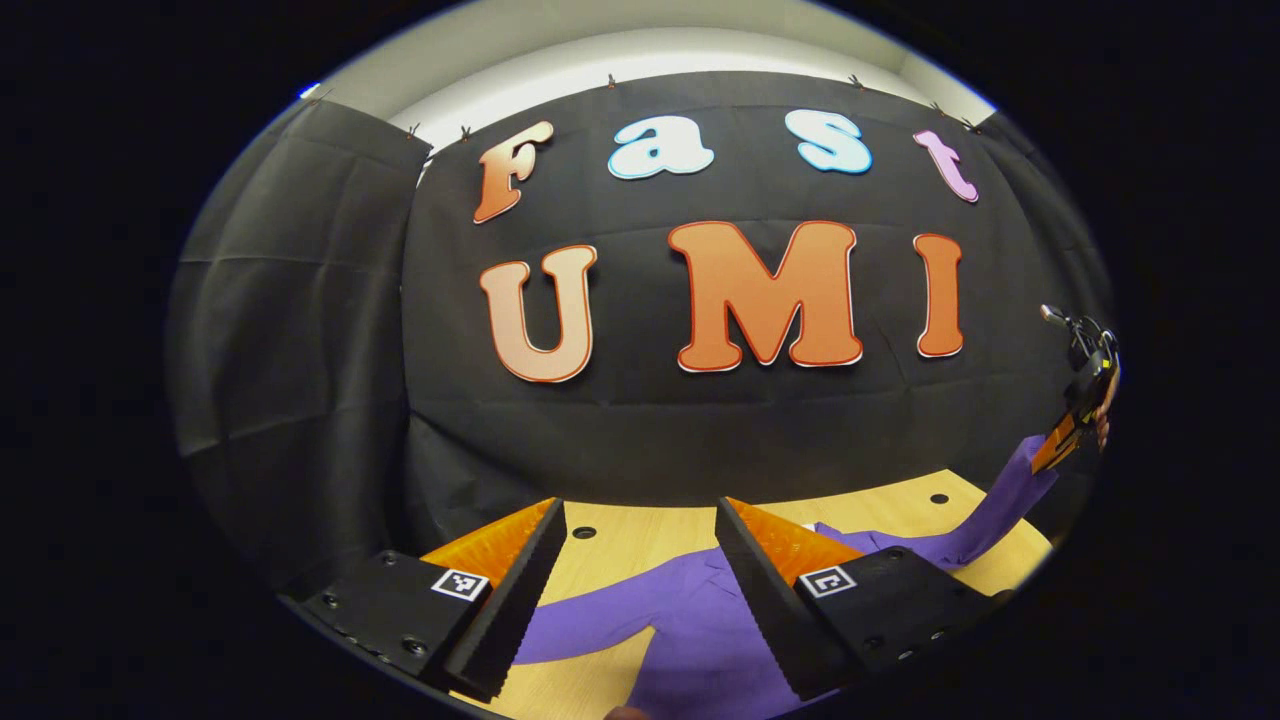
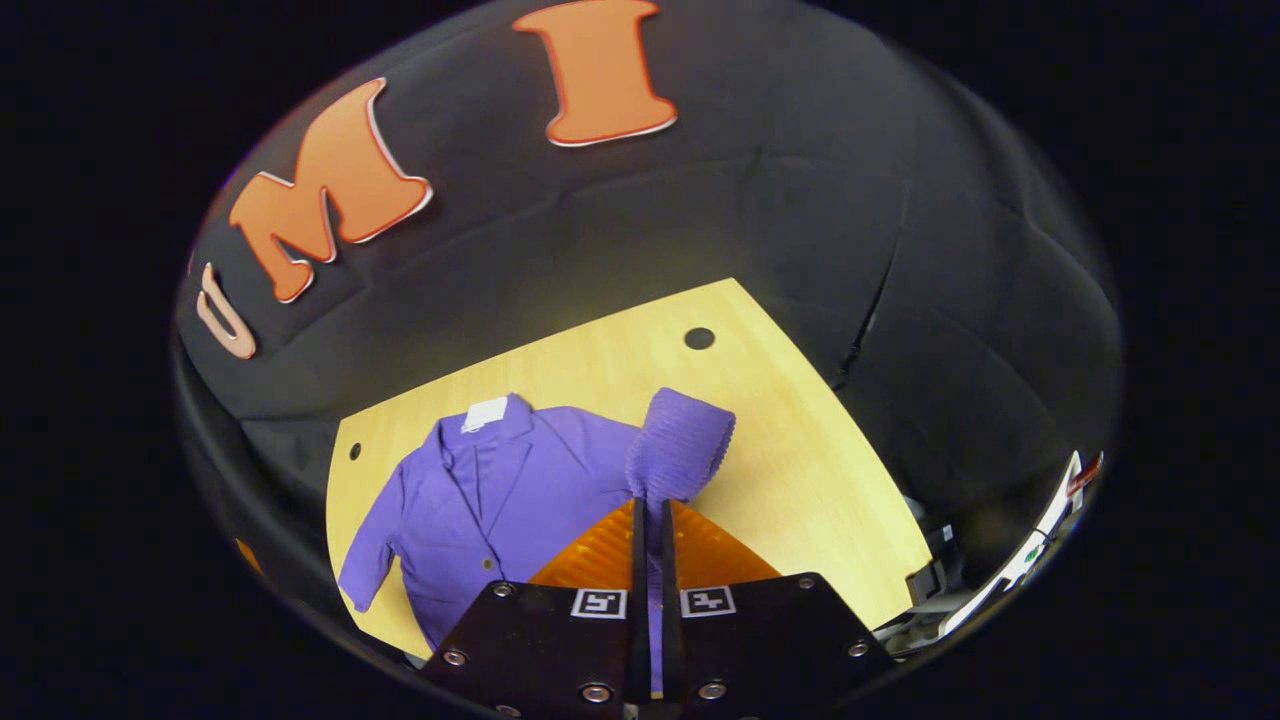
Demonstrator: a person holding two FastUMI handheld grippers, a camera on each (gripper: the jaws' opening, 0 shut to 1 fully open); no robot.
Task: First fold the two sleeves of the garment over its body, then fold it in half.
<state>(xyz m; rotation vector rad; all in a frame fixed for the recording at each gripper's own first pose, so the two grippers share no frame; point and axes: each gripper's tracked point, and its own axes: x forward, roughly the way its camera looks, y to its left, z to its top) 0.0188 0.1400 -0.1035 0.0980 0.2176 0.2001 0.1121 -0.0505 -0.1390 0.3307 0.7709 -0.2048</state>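
A purple jacket [image 2: 500, 490] lies face up on the wooden table [image 2: 780, 430], collar toward the booth wall. My right gripper [image 2: 652, 508] is shut on the cuff of one sleeve [image 2: 682, 445], lifted above the table. In the left gripper view that sleeve [image 1: 985, 515] stretches up to the right gripper [image 1: 1075, 425] at the far right. The other sleeve [image 2: 372, 550] lies flat beside the body. My left gripper [image 1: 640, 520] is open low over the jacket [image 1: 690, 620], with purple cloth showing between its fingers and nothing pinched.
The table [image 1: 640, 535] has small round holes [image 1: 584, 532] near its far edge. Black cloth walls close in behind and to the sides. Some equipment [image 2: 1040, 550] stands off the table's right edge.
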